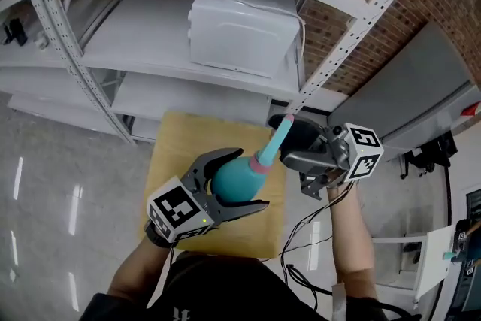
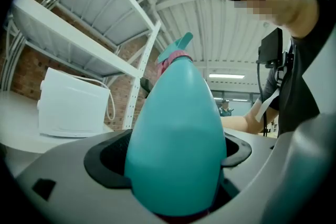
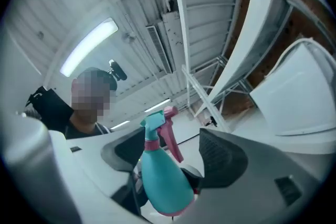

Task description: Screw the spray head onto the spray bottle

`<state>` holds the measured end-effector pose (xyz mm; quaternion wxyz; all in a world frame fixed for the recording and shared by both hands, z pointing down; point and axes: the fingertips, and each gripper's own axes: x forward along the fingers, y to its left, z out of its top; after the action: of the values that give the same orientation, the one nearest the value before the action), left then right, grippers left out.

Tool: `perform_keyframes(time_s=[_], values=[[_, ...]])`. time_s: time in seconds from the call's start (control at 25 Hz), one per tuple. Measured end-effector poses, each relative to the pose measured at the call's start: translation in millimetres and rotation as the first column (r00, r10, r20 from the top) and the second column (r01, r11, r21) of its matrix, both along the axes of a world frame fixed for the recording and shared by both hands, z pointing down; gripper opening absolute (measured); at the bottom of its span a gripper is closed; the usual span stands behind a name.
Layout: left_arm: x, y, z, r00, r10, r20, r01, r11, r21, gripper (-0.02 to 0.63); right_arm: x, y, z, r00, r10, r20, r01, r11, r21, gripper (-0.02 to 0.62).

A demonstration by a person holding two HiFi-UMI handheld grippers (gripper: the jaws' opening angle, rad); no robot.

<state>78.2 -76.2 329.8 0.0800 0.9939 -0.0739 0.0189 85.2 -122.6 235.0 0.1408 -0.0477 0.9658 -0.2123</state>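
In the head view my left gripper is shut on the round body of the teal spray bottle, holding it tilted above a yellow board. A pink collar and a teal spray head sit on the bottle's neck, pointing up and to the right. My right gripper stands open around that spray head. In the right gripper view the bottle and its head with a pink trigger lie between the wide-apart pads, which do not touch it. The bottle fills the left gripper view.
A white box stands on the white metal shelving behind. The yellow board lies below the bottle. A grey slanted panel is at the right. Cables hang beside the right forearm.
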Motion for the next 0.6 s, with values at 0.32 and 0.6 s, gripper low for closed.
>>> perform_keyframes(time_s=[0.32,0.6], values=[[4,4,6,1.000,0.017,0.021,-0.017,1.000,-0.013,0.457,-17,25,-11,0.991,-0.028,-0.130,0.051,0.983,0.177,0.279],[11,17,4,0.994,0.112,-0.016,-0.113,0.993,-0.026,0.457,-16,34,-4,0.975,-0.116,-0.187,0.152,0.970,0.189,0.255]])
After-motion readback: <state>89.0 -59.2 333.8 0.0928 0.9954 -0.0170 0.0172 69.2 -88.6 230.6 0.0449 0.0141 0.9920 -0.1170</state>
